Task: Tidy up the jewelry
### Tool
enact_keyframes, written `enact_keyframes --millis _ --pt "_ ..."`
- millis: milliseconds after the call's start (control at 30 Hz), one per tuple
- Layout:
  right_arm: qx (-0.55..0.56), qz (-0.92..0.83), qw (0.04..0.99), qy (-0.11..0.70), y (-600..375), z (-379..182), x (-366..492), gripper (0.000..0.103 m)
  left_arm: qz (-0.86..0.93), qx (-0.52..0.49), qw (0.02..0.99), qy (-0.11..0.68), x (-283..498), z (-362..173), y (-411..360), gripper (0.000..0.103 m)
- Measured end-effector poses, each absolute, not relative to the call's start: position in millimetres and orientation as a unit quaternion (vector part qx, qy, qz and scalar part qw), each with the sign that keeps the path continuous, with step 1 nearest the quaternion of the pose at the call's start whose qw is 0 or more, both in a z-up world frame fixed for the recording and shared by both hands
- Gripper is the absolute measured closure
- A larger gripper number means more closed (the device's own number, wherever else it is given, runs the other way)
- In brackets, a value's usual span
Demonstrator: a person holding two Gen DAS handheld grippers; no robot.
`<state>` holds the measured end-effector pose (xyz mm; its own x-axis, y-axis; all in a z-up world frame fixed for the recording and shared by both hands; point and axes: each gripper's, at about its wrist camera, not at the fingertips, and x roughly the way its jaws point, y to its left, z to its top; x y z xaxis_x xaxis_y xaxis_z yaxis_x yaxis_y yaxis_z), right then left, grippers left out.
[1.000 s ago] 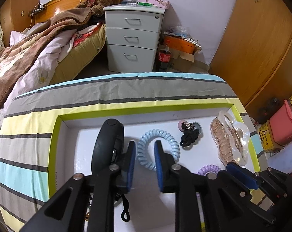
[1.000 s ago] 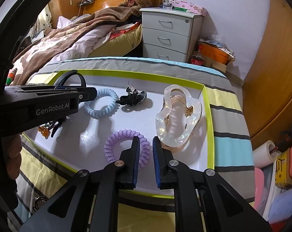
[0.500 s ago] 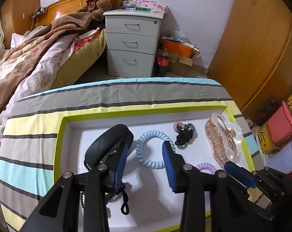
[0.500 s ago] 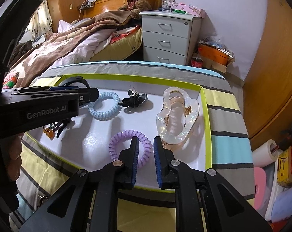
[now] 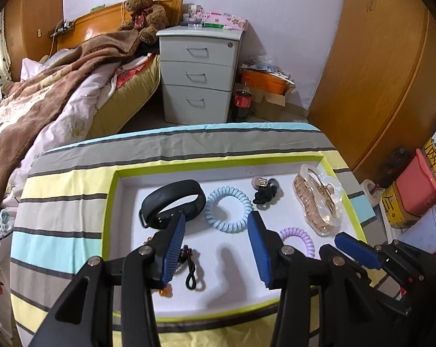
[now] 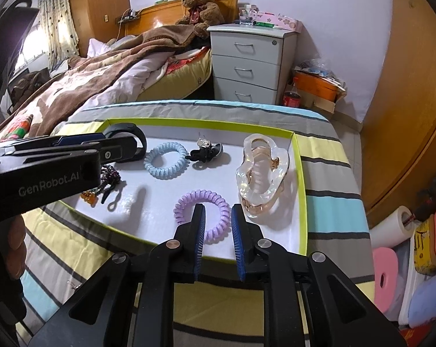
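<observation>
A white tray with a green rim (image 5: 111, 199) (image 6: 300, 190) lies on a striped cloth. In it are a black wristband (image 5: 171, 202) (image 6: 131, 141), a light blue coil hair tie (image 5: 229, 210) (image 6: 166, 160), a black hair clip (image 5: 264, 190) (image 6: 206, 151), a clear claw clip (image 5: 319, 202) (image 6: 261, 173), a purple coil hair tie (image 5: 300, 238) (image 6: 215, 211) and a beaded bracelet (image 5: 187, 263) (image 6: 108, 185). My left gripper (image 5: 216, 245) is open and empty above the tray, near the blue tie. My right gripper (image 6: 218, 238) is slightly open at the purple tie, holding nothing.
The striped table (image 5: 174, 141) stands beside a bed (image 5: 44, 101) on the left. A grey drawer cabinet (image 5: 199, 75) stands behind, with a cola bottle (image 5: 242, 101) and an orange box (image 5: 264, 79). Wooden wardrobe (image 5: 391, 72), bins and a paper roll (image 6: 391, 225) are on the right.
My left gripper opened wide, let go of the black wristband and drew back upward; the band now lies flat in the tray. My right gripper opened slightly and pulled back a little.
</observation>
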<state>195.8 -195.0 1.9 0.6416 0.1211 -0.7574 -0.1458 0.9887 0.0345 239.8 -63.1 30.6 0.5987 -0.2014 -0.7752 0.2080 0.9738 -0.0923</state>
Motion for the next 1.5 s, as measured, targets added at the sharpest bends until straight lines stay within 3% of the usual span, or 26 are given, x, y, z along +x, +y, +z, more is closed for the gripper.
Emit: enact_keyframes --millis 567,633,767,1500 --pt "-0.002 0.078 0.918 0.388 -200.7 23.1 147.4 0.081 -0.112 -0.012 0.911 0.397 171.1 52.4 -40.5 0.046" --pt "-0.003 0.079 0.92 0.384 -200.4 25.4 141.4 0.074 -0.109 -0.014 0.913 0.392 160.3 52.0 -36.4 0.045" --pt "0.003 0.088 0.922 0.377 -198.4 27.1 128.3 0.072 -0.102 -0.026 0.916 0.387 142.3 50.7 -23.2 0.045" --pt "0.016 0.199 0.877 0.437 -153.7 -28.3 126.6 0.071 -0.07 -0.08 0.905 0.412 97.3 9.1 35.1 0.039"
